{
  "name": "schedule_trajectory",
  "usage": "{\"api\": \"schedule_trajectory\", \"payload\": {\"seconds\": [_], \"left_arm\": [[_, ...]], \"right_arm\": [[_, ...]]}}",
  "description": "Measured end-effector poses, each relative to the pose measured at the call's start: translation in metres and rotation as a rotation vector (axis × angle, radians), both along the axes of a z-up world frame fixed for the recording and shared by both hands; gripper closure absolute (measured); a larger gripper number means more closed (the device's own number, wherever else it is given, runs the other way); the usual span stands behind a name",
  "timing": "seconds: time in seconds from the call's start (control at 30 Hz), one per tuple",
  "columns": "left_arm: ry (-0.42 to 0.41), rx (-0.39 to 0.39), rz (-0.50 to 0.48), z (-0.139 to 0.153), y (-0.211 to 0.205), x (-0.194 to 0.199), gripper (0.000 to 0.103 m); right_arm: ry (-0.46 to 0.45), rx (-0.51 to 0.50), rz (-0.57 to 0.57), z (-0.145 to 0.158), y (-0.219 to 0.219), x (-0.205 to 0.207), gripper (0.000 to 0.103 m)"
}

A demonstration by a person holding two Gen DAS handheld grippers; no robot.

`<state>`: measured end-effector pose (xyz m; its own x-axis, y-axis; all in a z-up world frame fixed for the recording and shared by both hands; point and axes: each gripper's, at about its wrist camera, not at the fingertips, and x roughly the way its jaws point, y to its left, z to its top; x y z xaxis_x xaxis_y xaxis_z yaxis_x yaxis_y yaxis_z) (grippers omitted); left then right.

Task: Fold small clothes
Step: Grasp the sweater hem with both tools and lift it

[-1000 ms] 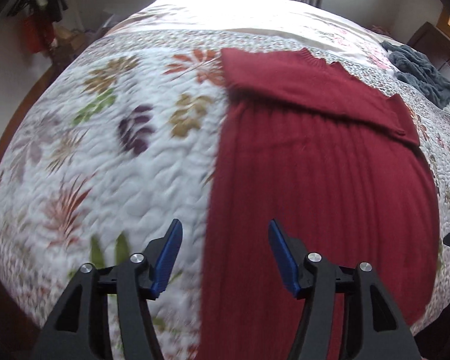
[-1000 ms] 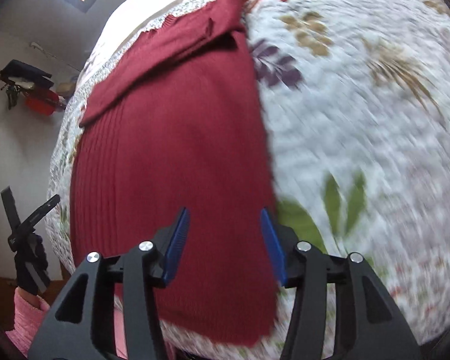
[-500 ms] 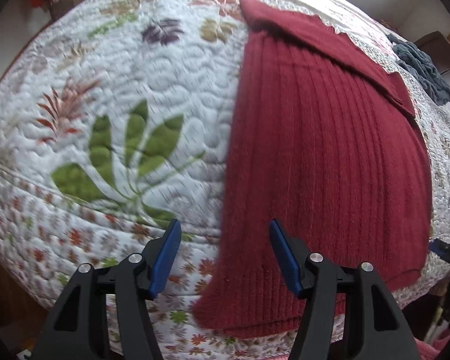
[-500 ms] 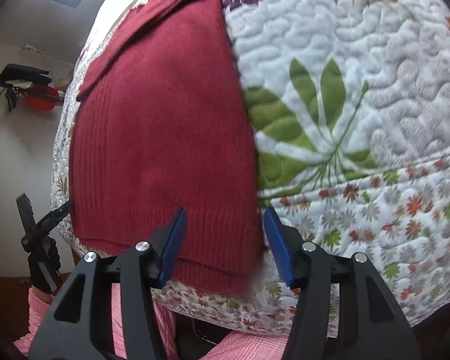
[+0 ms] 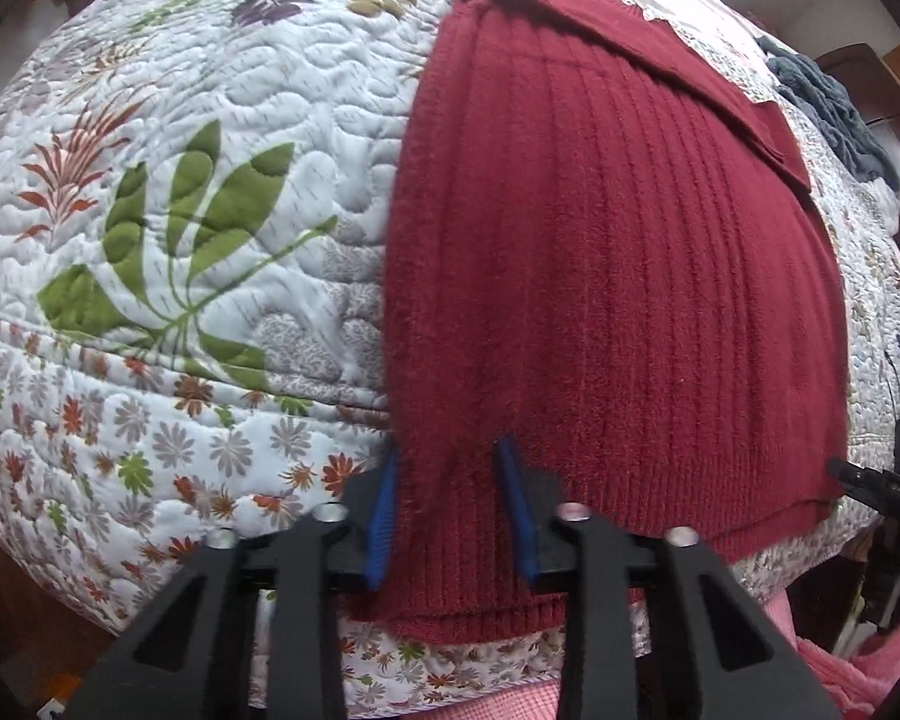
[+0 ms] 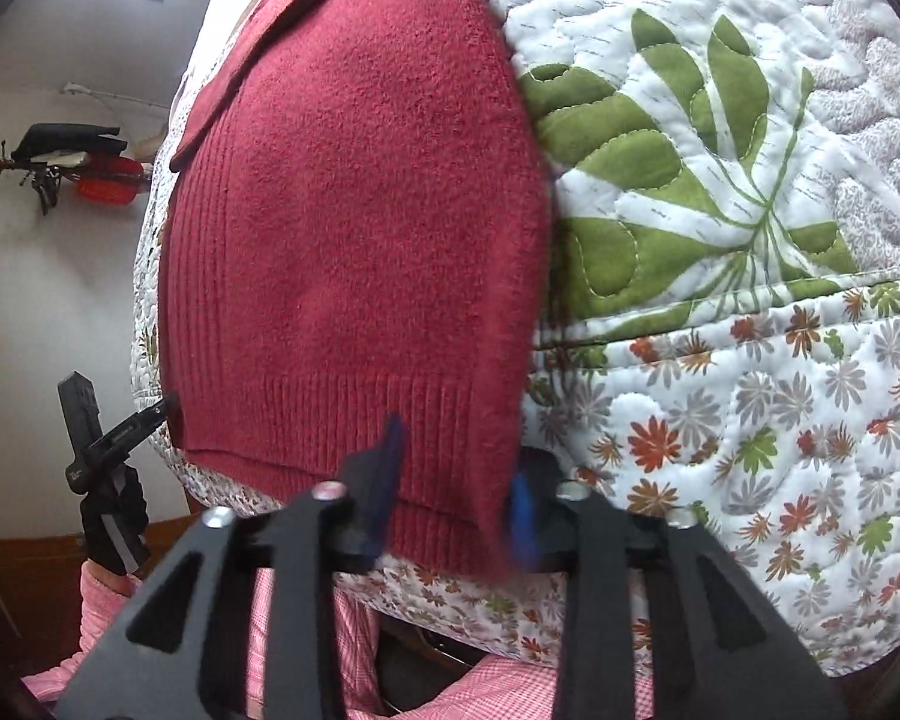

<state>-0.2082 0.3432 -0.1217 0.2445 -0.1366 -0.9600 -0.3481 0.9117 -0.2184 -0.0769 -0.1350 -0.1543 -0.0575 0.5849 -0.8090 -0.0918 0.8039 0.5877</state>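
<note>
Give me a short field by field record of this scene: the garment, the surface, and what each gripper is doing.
garment: dark red ribbed sweater, flat, sleeve folded across the top
surface: floral quilted bedspread
left gripper: jaws astride the hem's left corner, not fully shut
right gripper: jaws astride the hem's right corner, blurred
background: grey cloth at the far edge

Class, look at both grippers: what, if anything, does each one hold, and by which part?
Each gripper straddles a bottom corner of the red sweater: left gripper, right gripper. Whether either has clamped shut cannot be told.

Soft daylight; strong fisheye warp; right view motion-blurred.
</note>
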Motion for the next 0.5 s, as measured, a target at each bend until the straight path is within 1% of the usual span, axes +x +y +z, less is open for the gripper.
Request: {"api": "schedule_trajectory", "payload": {"seconds": [0.03,0.07,0.1,0.2,0.3,0.43,0.5], "left_arm": [[0.000,-0.008,0.006,0.001,0.001,0.000,0.094],[-0.002,-0.021,0.009,0.003,0.002,0.000,0.094],[-0.010,-0.035,0.010,0.006,0.002,-0.001,0.095],[-0.033,-0.039,-0.002,0.016,0.004,-0.003,0.096],[-0.068,-0.066,0.001,0.026,0.006,-0.004,0.096],[-0.127,-0.108,0.024,0.044,0.017,-0.007,0.096],[-0.146,-0.113,0.035,0.049,0.022,-0.003,0.096]], "right_arm": [[-0.004,0.006,0.001,0.002,0.001,0.000,0.088],[-0.006,0.015,0.003,0.003,-0.001,0.001,0.095],[-0.008,0.040,0.002,0.006,-0.002,0.003,0.097],[-0.016,0.098,-0.014,0.016,-0.006,0.007,0.097],[-0.025,0.142,-0.035,0.024,-0.010,0.013,0.097],[-0.045,0.201,-0.066,0.038,-0.016,0.024,0.097],[-0.055,0.235,-0.088,0.046,-0.020,0.033,0.097]]}}
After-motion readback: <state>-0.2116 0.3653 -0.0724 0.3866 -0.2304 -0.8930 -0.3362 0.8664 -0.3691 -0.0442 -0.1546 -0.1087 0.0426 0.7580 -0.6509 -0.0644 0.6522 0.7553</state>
